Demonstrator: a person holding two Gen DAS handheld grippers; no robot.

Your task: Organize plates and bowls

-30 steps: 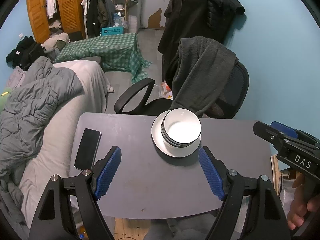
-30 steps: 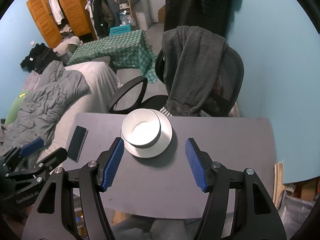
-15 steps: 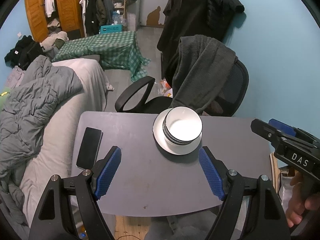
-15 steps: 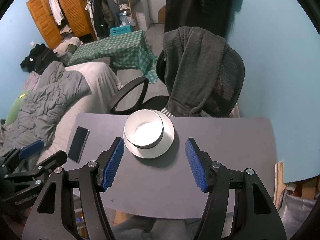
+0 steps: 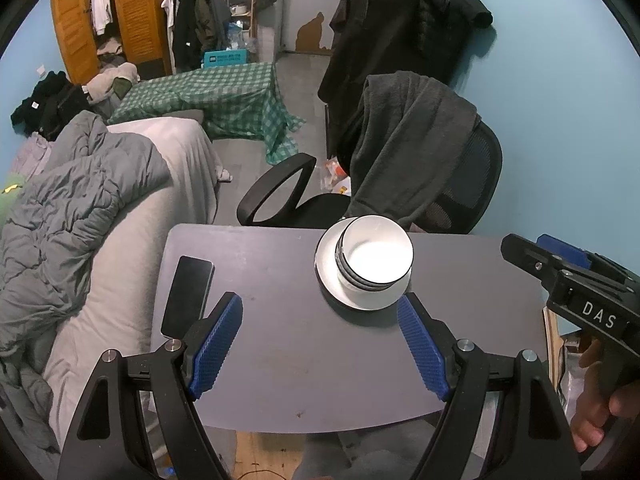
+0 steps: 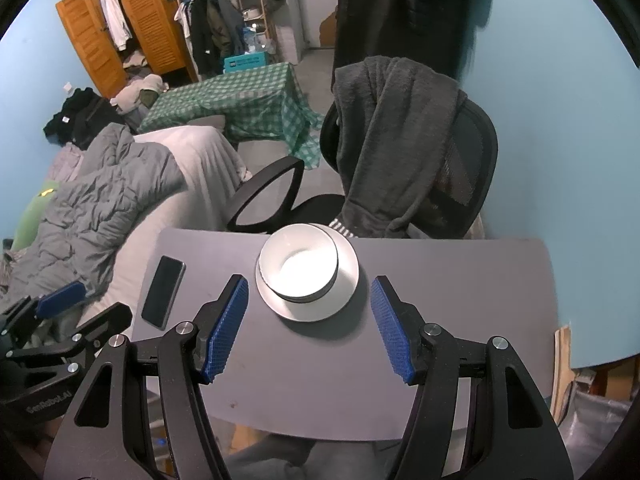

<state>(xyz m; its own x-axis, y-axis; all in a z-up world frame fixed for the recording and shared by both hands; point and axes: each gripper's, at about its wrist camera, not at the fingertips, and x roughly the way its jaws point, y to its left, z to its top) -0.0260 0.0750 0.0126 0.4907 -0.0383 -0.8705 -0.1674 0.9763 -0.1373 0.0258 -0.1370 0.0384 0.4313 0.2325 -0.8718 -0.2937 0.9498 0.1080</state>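
Note:
A stack of white bowls (image 5: 376, 258) with dark rims sits on a white plate (image 5: 326, 276) at the far middle of the grey table (image 5: 304, 360). The same bowls (image 6: 298, 266) and plate (image 6: 346, 276) show in the right wrist view. My left gripper (image 5: 320, 344) is open and empty, held above the table on the near side of the stack. My right gripper (image 6: 308, 326) is open and empty, also above the table short of the stack. The right gripper's body shows at the right edge of the left wrist view (image 5: 576, 292).
A black phone (image 5: 187, 294) lies at the table's left edge. An office chair (image 5: 420, 168) draped with a dark garment stands behind the table. A bed with a grey duvet (image 5: 76, 216) lies to the left. The blue wall is to the right.
Both grippers have drawn back and up a little from the stack, so bowls and plate look slightly smaller. The jaws stay open. The stack has not moved.

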